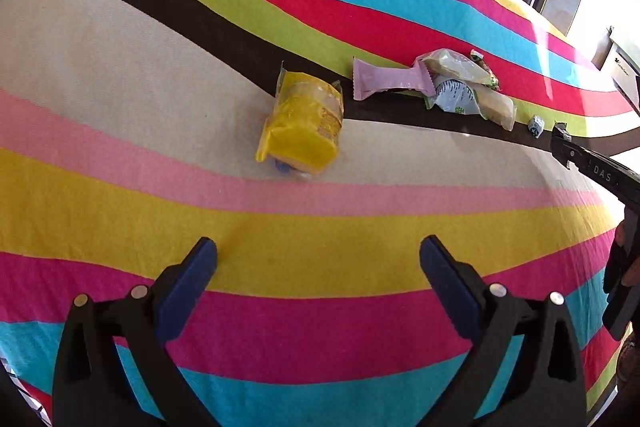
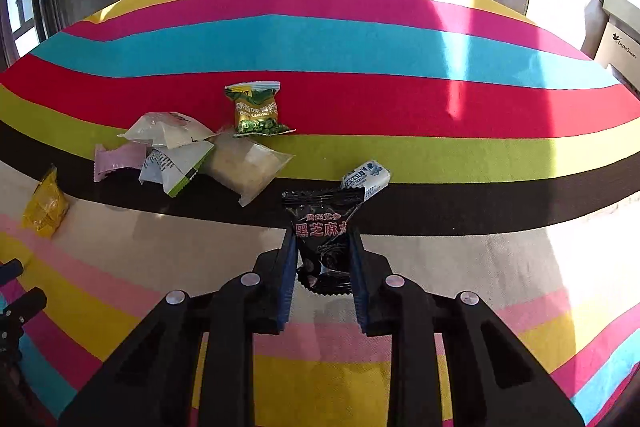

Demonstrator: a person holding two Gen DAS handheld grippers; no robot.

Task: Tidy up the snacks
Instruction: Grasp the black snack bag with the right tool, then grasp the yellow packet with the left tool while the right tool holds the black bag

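My right gripper (image 2: 322, 243) is shut on a black sesame snack packet (image 2: 324, 231) and holds it above the striped cloth. A small white-blue candy (image 2: 366, 179) lies just beyond it. A pile of snacks lies to the left: a clear beige packet (image 2: 248, 167), a white-green packet (image 2: 176, 163), a pink wrapper (image 2: 116, 159), a clear white packet (image 2: 168, 129) and a green pea packet (image 2: 256, 111). My left gripper (image 1: 318, 259) is open and empty, well short of a yellow packet (image 1: 304, 123). The pile (image 1: 452, 83) lies to that packet's right.
The striped tablecloth (image 2: 440, 39) covers the whole table. A cardboard box (image 2: 616, 43) stands past the table's right edge. Windows line the far side. The right gripper's body (image 1: 600, 171) shows at the right edge of the left wrist view.
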